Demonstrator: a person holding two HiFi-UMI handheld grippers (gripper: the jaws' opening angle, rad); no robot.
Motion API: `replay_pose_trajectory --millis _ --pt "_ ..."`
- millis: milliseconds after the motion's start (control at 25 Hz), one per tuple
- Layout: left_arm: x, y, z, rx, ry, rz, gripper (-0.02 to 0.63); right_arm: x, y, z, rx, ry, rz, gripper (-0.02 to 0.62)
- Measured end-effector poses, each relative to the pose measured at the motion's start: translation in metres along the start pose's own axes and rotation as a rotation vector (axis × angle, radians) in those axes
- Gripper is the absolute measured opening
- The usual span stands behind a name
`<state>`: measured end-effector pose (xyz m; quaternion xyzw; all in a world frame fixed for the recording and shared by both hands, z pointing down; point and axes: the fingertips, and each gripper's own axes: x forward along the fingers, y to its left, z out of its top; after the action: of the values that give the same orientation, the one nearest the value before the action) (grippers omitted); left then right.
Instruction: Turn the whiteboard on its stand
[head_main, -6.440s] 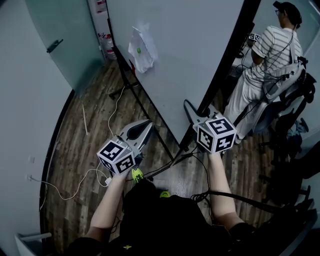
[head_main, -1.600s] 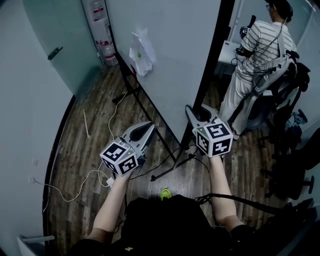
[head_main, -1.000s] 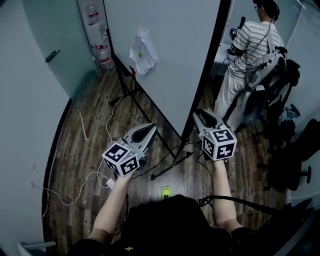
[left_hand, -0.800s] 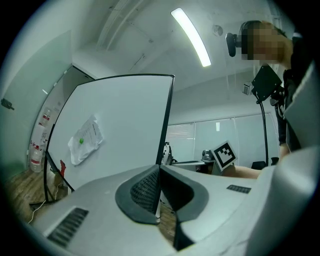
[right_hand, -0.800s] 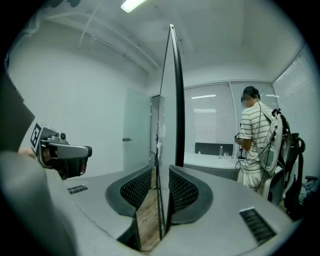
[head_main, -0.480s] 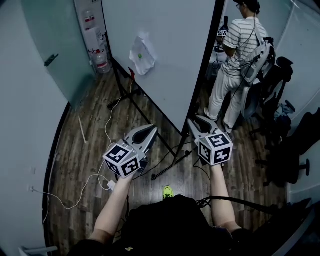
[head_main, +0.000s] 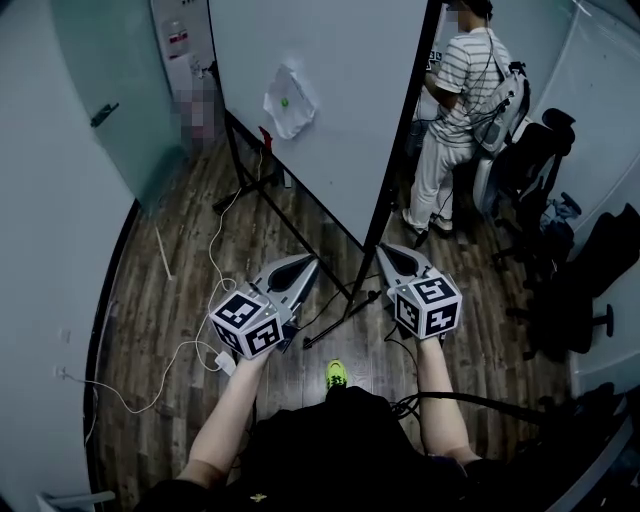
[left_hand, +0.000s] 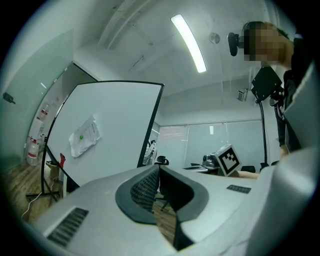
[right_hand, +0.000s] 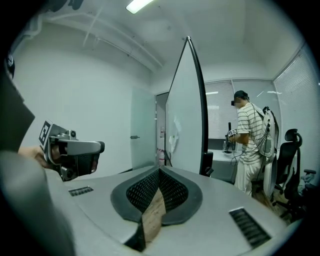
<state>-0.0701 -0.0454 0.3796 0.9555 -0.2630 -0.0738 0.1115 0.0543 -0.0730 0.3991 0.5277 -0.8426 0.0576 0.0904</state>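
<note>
Whiteboard (head_main: 330, 90): it is seen upright on its stand (head_main: 290, 225), on the wood floor (head_main: 180, 260) ahead of both grippers. In the right gripper view it is seen nearly edge-on, with its black frame edge turned toward that gripper.
Paper sheet (head_main: 288, 100): 1 crumpled sheet is held on the board face by a green magnet (head_main: 284, 102).
Left gripper (head_main: 308, 260): the jaws are clenched, the tips are met, and nothing is gripped. It is held low in front of the board face, apart from it.
Right gripper (head_main: 385, 250): the jaws are closing, the tips are seen almost together, and nothing is caught between them. It is held near the lower end of the board's black edge, and no contact is shown in its own view.
White cable (head_main: 150, 385): it is trailed across the floor at the left, below the left gripper.
Person in a striped shirt (head_main: 455, 110): this person is seen standing behind the board at the right, turned away.
Office chair (head_main: 530, 150): 1 dark chair is placed just beside that person.
</note>
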Motion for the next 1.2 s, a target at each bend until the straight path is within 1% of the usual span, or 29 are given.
replay_pose_trajectory --millis 400,520,840,1200 --pt "-0.055 -0.035 -0.019 -0.027 0.004 -0.019 0.011 -0.038 0.064 -0.022 0.011 0.013 0.022 0.014" --pt "-0.066 -0.042 -0.023 -0.032 0.009 -0.028 0.011 -0.047 0.078 -0.024 0.007 0.012 0.023 0.014" --pt "-0.080 -0.055 -0.023 -0.039 -0.001 -0.040 0.011 -0.056 0.101 -0.020 -0.006 -0.011 0.045 0.014" --pt "-0.083 -0.058 -0.029 -0.069 0.002 -0.049 0.011 -0.053 0.125 -0.039 -0.015 0.044 0.094 0.010"
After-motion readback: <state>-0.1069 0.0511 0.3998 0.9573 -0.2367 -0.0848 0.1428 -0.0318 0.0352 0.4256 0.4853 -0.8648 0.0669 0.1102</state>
